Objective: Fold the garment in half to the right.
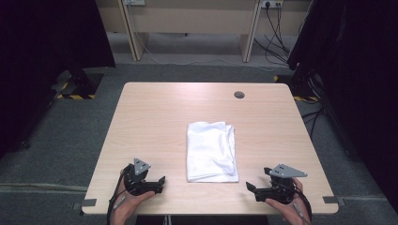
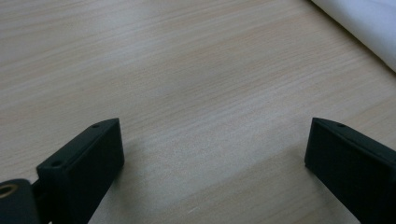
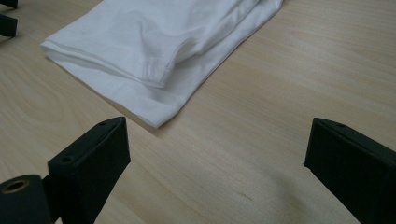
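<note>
Folded white garment (image 1: 210,151), worktop (image 1: 159,112) centre; left gripper (image 1: 157,185) at 7 o'clock, right gripper (image 1: 253,190) at 5 o'clock, both released, flanking it for a grasp.

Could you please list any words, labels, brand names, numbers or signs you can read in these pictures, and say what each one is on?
None can be read.
The folded white cloth garment shows no print or tag.
The light wooden table is unmarked.
The black-and-yellow striped strips on the floor are hazard marking with no lettering.
The white wall socket plate is too small to tell whether it bears any text.
</note>
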Available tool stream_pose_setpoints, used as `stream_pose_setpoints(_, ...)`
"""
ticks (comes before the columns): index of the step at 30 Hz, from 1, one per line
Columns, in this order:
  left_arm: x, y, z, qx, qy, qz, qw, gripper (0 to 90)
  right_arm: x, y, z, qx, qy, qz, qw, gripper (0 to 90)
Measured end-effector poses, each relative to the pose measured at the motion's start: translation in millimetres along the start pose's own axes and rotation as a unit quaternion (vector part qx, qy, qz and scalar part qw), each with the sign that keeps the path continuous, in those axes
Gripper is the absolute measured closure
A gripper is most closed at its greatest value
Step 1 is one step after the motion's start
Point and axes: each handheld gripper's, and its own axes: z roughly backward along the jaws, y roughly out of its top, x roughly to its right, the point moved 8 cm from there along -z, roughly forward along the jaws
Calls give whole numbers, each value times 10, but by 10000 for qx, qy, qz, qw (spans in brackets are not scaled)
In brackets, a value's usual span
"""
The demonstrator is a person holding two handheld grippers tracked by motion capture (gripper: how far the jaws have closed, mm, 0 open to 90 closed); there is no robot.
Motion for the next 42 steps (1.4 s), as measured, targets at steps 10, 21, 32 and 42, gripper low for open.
stream_pose_setpoints(10,0,0,0,0,0,0,10000,34,-19,-86,53,2,8,-46,10000,66)
stream_pose_setpoints(21,0,0,0,1,0,0,10000,34,-17,-165,103,21,7,-125,9999,67)
stream_pose_setpoints(32,0,0,0,1,0,1,10000,34,-76,-239,132,-2,40,-116,9999,66)
stream_pose_setpoints(42,0,0,0,0,0,0,10000,34,-112,-286,128,-44,50,-94,9999,67)
